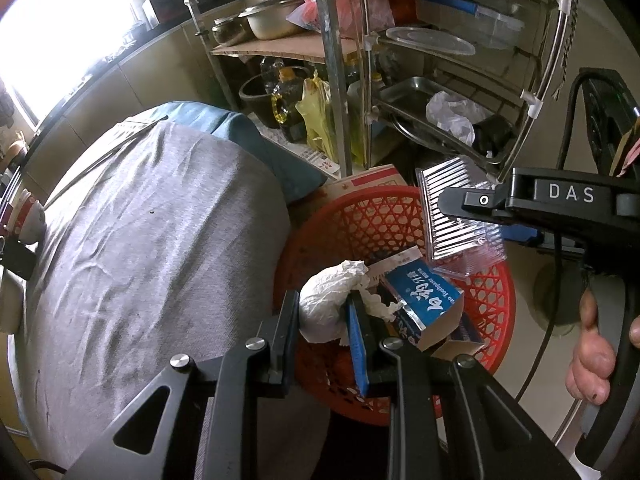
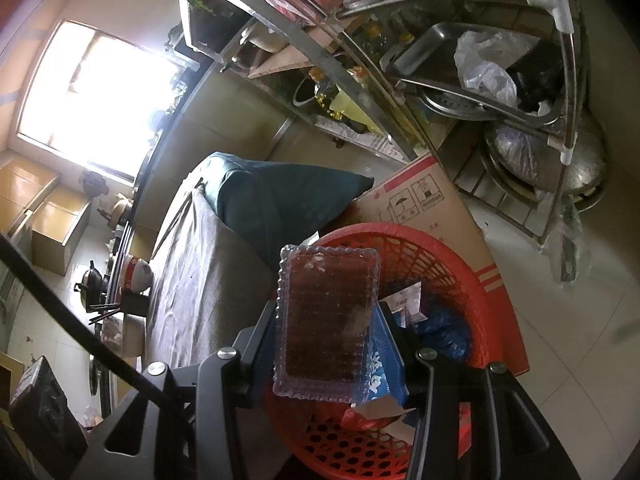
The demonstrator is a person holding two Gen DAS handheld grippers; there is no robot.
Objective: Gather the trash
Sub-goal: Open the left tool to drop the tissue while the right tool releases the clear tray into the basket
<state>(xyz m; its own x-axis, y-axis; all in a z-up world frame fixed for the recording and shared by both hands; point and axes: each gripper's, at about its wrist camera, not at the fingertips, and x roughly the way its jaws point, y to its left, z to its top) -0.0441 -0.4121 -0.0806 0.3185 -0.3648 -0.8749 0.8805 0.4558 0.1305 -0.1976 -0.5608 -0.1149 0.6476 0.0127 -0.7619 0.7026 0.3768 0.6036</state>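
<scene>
While poised over the red basket point(image 1: 492, 300), left hand-held gripper point(image 1: 324, 340): fingers part-way apart, crumpled white tissue point(image 1: 328, 300) sitting between them, touching the blue pad of the right finger point(image 1: 358, 344); gap visible on the left finger's side, so cannot tell whether the wad is truly pinched or merely resting there. Tissue above the basket's interior, just beside a blue toothpaste box point(image 1: 424, 300) lying inside with its flap open.

Right hand-held gripper point(image 2: 326, 344): closed across a clear plastic tray point(image 2: 326, 320), 1 blue pad pressed against each long edge. Tray ridged, rectangular, scalloped at the rim, held over the basket point(image 2: 448, 264) and tilted, bits of residue on its base. Seen from the left wrist view, same tray point(image 1: 460, 224) above the basket's far rim, gripper body marked "DAS" point(image 1: 572, 194), bare hand point(image 1: 592, 356) wrapped round the handle.

Inside the basket in the right wrist view: blue box point(image 2: 378, 376), scraps of white card, something dark blue and crumpled point(image 2: 444, 328).

Basket next to a surface covered with grey cloth point(image 1: 140, 240); teal cloth point(image 2: 280, 196) at the far end. Cardboard box point(image 2: 432, 208) directly behind the basket, touching it. Metal rack point(image 1: 336, 80) beyond, loaded with pots, bottles, bags and a steel pan.
</scene>
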